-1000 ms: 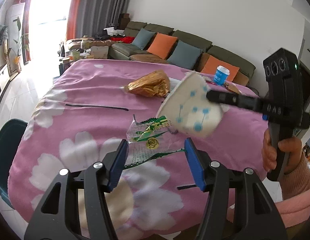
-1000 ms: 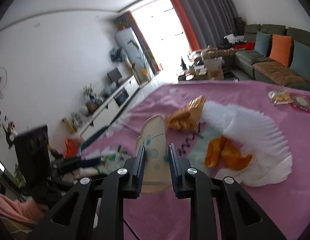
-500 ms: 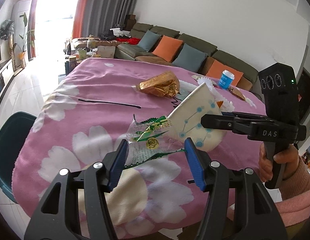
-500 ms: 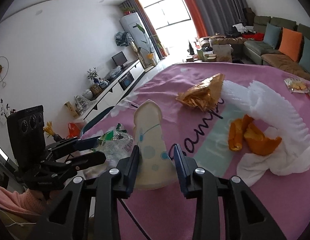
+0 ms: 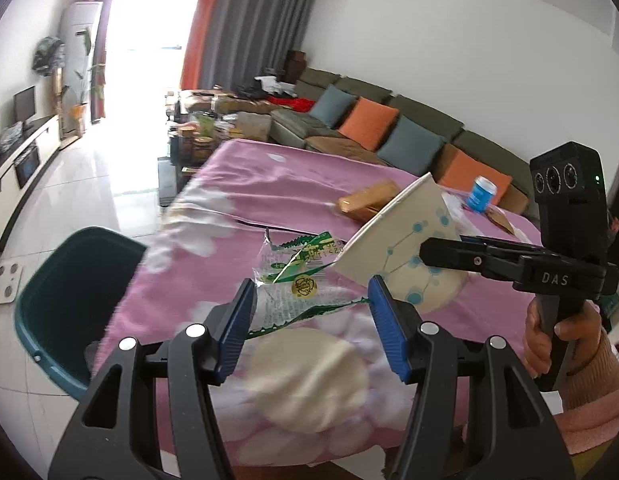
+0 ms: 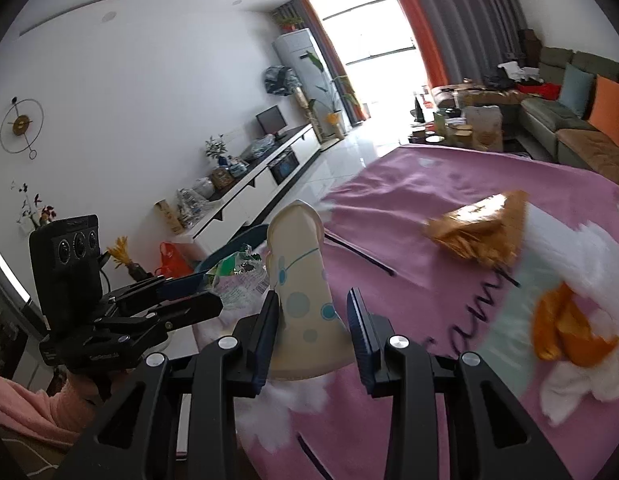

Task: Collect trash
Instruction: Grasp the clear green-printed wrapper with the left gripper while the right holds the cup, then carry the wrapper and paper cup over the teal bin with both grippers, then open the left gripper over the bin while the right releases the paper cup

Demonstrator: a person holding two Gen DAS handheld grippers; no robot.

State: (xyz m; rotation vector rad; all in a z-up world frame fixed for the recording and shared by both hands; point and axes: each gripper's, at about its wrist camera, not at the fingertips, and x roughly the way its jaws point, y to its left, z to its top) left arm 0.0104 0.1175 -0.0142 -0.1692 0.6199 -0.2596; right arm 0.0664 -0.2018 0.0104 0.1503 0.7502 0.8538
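Pink-clothed tabletop [image 5: 269, 184] edge sits beside a teal bin [image 5: 69, 280], likely why the left hand-held gripper [image 5: 311, 292] pinches a green-printed plastic wrapper [image 5: 293, 264] aloft there while the right hand-held gripper [image 6: 312, 300], jaws just eased wider, holds a flattened paper cup [image 6: 297, 248] between them.

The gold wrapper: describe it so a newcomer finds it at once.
Start at the table under the pink flowered cloth. Out past both grippers' held trash, beside the white tissue with orange peel, lies the gold wrapper. It is the only shiny, crumpled metallic-gold piece there.
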